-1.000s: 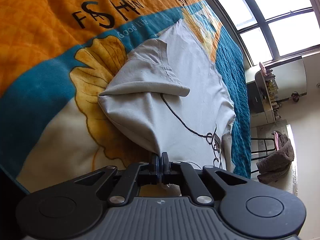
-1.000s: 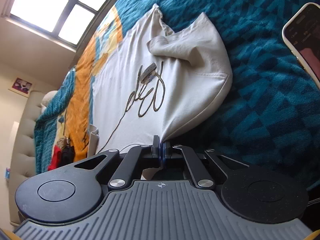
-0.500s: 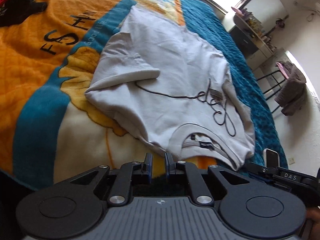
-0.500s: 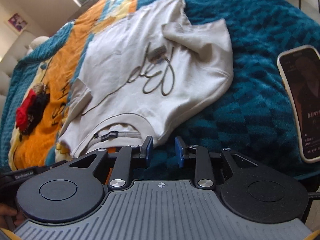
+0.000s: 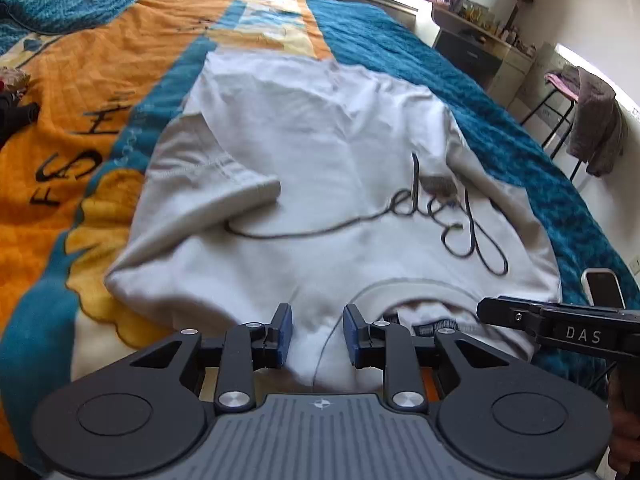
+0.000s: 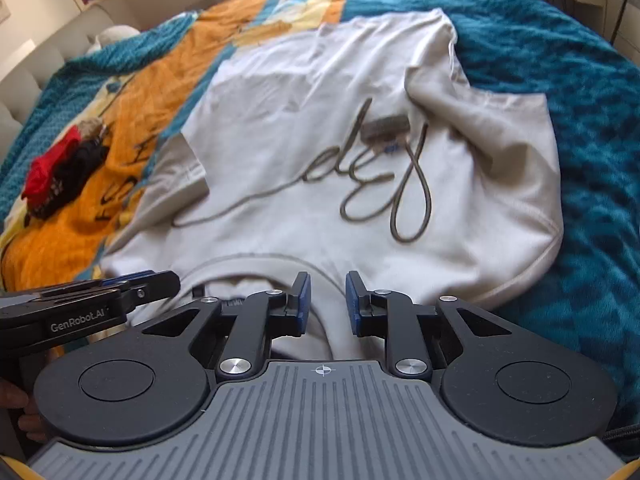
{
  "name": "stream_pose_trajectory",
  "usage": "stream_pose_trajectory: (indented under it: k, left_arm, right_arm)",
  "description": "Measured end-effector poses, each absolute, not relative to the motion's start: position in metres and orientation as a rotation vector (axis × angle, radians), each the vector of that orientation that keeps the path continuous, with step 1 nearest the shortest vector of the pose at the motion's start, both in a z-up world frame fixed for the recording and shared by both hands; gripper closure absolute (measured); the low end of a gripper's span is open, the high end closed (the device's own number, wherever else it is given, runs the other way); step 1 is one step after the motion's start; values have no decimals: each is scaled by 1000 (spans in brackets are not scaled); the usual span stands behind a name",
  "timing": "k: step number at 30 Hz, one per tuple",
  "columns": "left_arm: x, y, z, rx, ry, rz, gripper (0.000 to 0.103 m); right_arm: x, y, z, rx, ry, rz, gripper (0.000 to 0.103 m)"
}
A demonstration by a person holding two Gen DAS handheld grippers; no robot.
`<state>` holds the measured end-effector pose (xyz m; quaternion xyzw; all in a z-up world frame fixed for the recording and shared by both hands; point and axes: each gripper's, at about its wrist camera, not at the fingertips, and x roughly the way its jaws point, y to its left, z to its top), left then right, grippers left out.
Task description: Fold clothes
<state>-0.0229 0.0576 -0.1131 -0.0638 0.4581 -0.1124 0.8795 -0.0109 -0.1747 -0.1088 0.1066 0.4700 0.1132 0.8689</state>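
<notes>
A white T-shirt [image 5: 320, 160] with a dark script line lies face up on the bed, its collar [image 5: 400, 292] nearest me and both sleeves folded inward. My left gripper [image 5: 317, 334] hovers over the left side of the collar. Its jaws are opening, with shirt fabric showing below the gap and the pads not pressing on it. My right gripper [image 6: 328, 300] hangs over the right side of the collar [image 6: 240, 268]. Its jaws stand apart and are closing, and only cloth of the T-shirt [image 6: 320, 208] lies beneath them. Each gripper shows at the edge of the other's view.
The shirt rests on an orange and teal blanket [image 5: 80, 80]. A phone [image 5: 604, 288] lies on the bed right of the shirt. Red and black clothes [image 6: 56, 176] sit at the left. A chair draped with clothing [image 5: 592, 120] and a shelf [image 5: 480, 40] stand beyond the bed.
Both grippers were shut on the shirt's shoulders a second ago. They have let go, rolled level, and moved inward to the collar. The shirt now lies flat.
</notes>
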Motion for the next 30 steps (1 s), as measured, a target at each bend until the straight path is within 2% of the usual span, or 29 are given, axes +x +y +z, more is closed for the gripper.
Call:
stream_pose_trajectory:
  k: [6, 9, 10, 11, 13, 15, 20, 22, 23, 30]
  left_arm:
    - [-52, 65, -93, -106, 1094, -331, 79]
    - [-47, 69, -74, -162, 1022, -352, 75]
    - [-41, 68, -70, -185, 992, -333, 73]
    - [-35, 68, -66, -206, 961, -314, 72]
    - [-22, 66, -62, -251, 918, -265, 70]
    - [-7, 61, -65, -289, 916, -210, 69]
    - [14, 41, -78, -224, 963, -189, 68]
    - [17, 38, -81, -216, 969, -187, 68]
    - [19, 37, -83, -212, 972, -186, 68]
    - [25, 34, -92, -225, 997, -197, 67]
  right_arm:
    - [-53, -202, -105, 254, 1047, 287, 76]
    - [-55, -233, -87, 373, 980, 323, 67]
    - [-53, -246, -81, 421, 932, 313, 60]
    - [-50, -258, -74, 469, 884, 303, 47]
    - [-38, -285, -69, 558, 798, 226, 36]
    - [-17, -315, -75, 644, 745, 104, 37]
    - [44, -376, -108, 807, 736, -71, 51]
    - [63, -387, -122, 834, 745, -94, 51]
    - [71, -390, -126, 839, 755, -104, 55]
    - [126, -384, -152, 774, 839, -79, 57]
